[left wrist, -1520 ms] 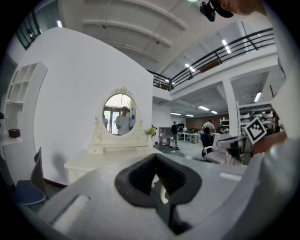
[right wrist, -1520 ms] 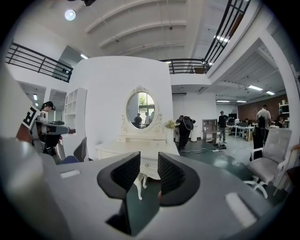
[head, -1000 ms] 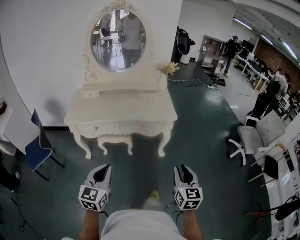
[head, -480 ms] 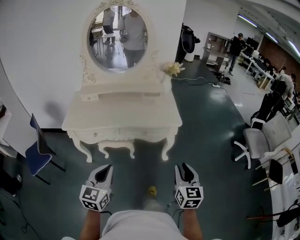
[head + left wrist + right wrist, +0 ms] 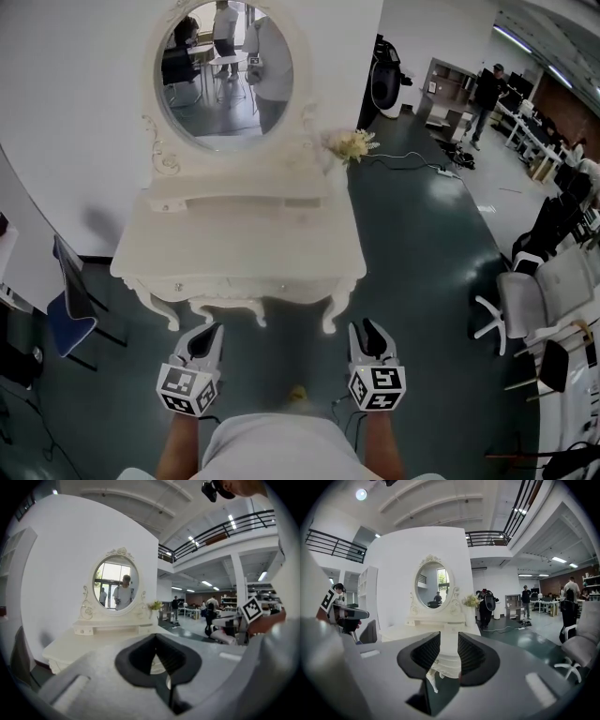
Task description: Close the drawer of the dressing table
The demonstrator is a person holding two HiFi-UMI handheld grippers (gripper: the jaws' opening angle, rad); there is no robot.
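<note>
Head view looks down on your pale shirt (image 5: 272, 448) at the bottom edge, with a tool in each hand held out over the dark green floor (image 5: 412, 281). Your left tool (image 5: 208, 332) is clenched. In the left gripper view its dark pads meet at the tips with nothing gripped, leaving only a small wedge of light below the contact. Your right tool (image 5: 366, 327) is released. In the right gripper view its two ribbed pads stand apart and parallel, and the gap is empty, with a carved leg of the furniture showing through it farther off. Both tools point at the dressing table (image 5: 141, 253), stop short of it and touch nothing.

The cream dressing table stands against the white wall (image 5: 75, 112), straight ahead of you. Its wide drawer (image 5: 230, 285), with two small knobs, sits under the front edge of the counter (image 5: 244, 239). From above, its face looks about level with that edge, but whether it is pulled out at all cannot be told. The counter itself is bare.

At the back of the counter runs a raised shelf (image 5: 234, 184), and a small drawer (image 5: 84, 631) with a knob is set into its left end. A spray of pale flowers (image 5: 349, 145) stands at the right rear corner, just beside the frame of the oval mirror (image 5: 225, 75), which reflects people and furniture.

To the left, near the wall, is a blue chair (image 5: 70, 314). To the right, well apart from the dressing table, are white office chairs (image 5: 525, 291). Farther off, a person in dark clothes (image 5: 487, 89) stands in the hall.
</note>
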